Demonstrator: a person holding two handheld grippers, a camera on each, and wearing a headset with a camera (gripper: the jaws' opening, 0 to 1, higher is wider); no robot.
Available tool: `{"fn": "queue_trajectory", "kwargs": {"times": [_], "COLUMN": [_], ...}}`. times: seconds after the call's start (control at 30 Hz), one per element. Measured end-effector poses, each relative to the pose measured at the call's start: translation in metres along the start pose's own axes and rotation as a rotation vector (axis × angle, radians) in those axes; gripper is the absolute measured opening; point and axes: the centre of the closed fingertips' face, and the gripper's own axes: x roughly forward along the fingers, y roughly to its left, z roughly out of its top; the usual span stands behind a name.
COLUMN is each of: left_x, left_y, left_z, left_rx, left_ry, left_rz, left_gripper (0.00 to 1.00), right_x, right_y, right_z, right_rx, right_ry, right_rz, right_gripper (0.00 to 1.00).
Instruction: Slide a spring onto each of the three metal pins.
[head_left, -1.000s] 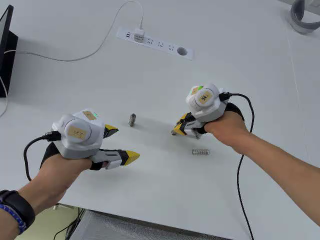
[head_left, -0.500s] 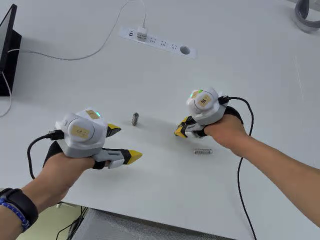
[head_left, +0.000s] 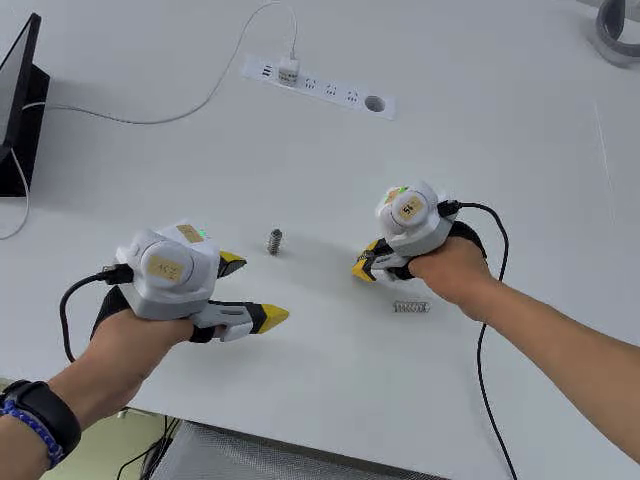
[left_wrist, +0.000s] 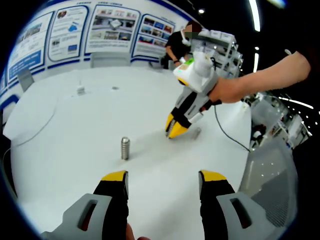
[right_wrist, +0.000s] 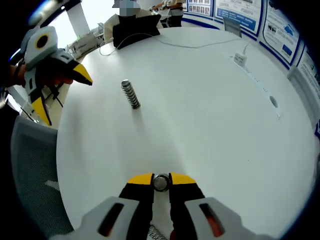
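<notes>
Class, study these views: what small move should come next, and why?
Probably the right tool, shut on a small silver metal pin, should stand it upright on the white table; a loose silver coil spring lies beside, waiting.

This looks like a lab or a demonstration hall. In the left gripper view, printed display panels (left_wrist: 107, 30) line the wall at the upper left, and storage shelves (left_wrist: 222, 47) stand under strip ceiling lights (left_wrist: 256, 15) at the upper right. In the head view, a wide white workbench (head_left: 480, 120) carries a power strip (head_left: 320, 86) at the top and a dark monitor (head_left: 18, 110) at the left edge.
</notes>
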Motion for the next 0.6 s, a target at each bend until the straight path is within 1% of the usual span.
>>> {"fn": "queue_trajectory", "kwargs": {"times": [0.1, 0.3, 0.47, 0.6], "left_x": [-0.0008, -0.002, -0.0028, -0.0032], "left_y": [0.0008, 0.0009, -0.0003, -0.001], "left_z": [0.0006, -0.0004, 0.0001, 0.0013], "left_rx": [-0.002, -0.002, -0.001, 0.003], "left_ry": [-0.002, 0.0, -0.003, -0.005], "left_rz": [0.002, 0.004, 0.004, 0.003], "left_gripper": [0.58, 0.58, 0.58, 0.58], "right_x": [0.0004, 0.0007, -0.0008, -0.0056], "right_y": [0.0005, 0.0016, 0.0053, 0.0068], "right_z": [0.0001, 0.0004, -0.0005, -0.0021], "right_rx": [-0.002, 0.021, 0.029, 0.027], "right_ry": [0.001, -0.006, -0.002, 0.002], "right_rz": [-0.002, 0.004, 0.015, 0.013], "right_gripper": [0.13, 0.14, 0.18, 0.22]}}
